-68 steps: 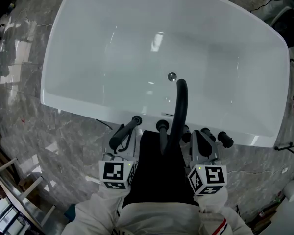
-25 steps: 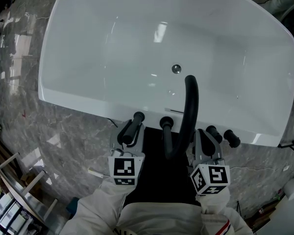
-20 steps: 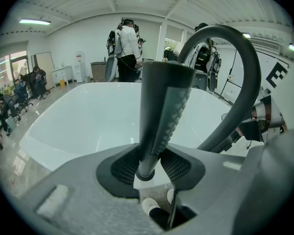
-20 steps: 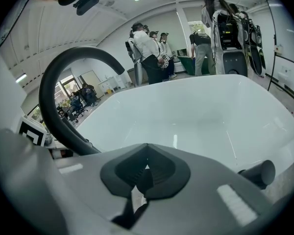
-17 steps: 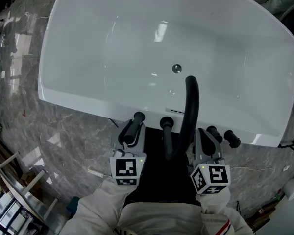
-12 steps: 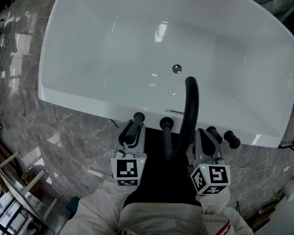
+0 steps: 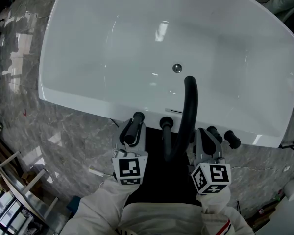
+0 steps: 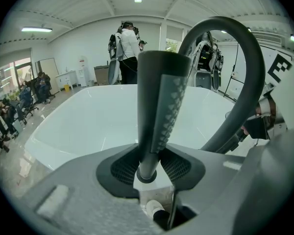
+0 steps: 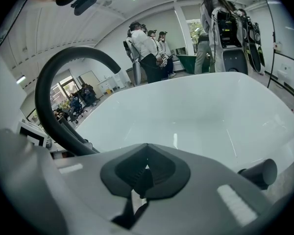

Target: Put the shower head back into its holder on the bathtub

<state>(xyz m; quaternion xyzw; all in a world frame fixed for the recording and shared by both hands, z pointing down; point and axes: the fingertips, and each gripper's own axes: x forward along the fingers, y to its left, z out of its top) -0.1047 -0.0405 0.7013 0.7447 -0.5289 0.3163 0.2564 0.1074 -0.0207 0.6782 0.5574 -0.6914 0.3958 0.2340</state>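
The black shower head (image 7: 135, 119) stands nearly upright at the near rim of the white bathtub (image 7: 78, 99), left of the taps. My left gripper (image 7: 131, 131) is shut on its ribbed handle. In the left gripper view the shower head (image 8: 161, 97) rises between the pads of the left gripper (image 8: 149, 169), and its lower end sits just past them. The holder itself is hidden. My right gripper (image 7: 204, 137) hovers by the right-hand knobs, shut and holding nothing; in its own view the right gripper (image 9: 146, 173) shows its pads together.
A black arched spout (image 7: 190, 106) curves over the rim between the grippers. Black knobs (image 7: 165, 124) (image 7: 231, 140) stand along that rim. A drain (image 7: 177, 68) is in the tub floor. Grey marble floor surrounds the tub, with a wooden rack (image 7: 14, 180) at lower left. People (image 8: 127, 43) stand beyond.
Since the earliest frame the shower head has gone from slanting left to standing steeper, closer to the rim. Over the last second nothing visibly moved.
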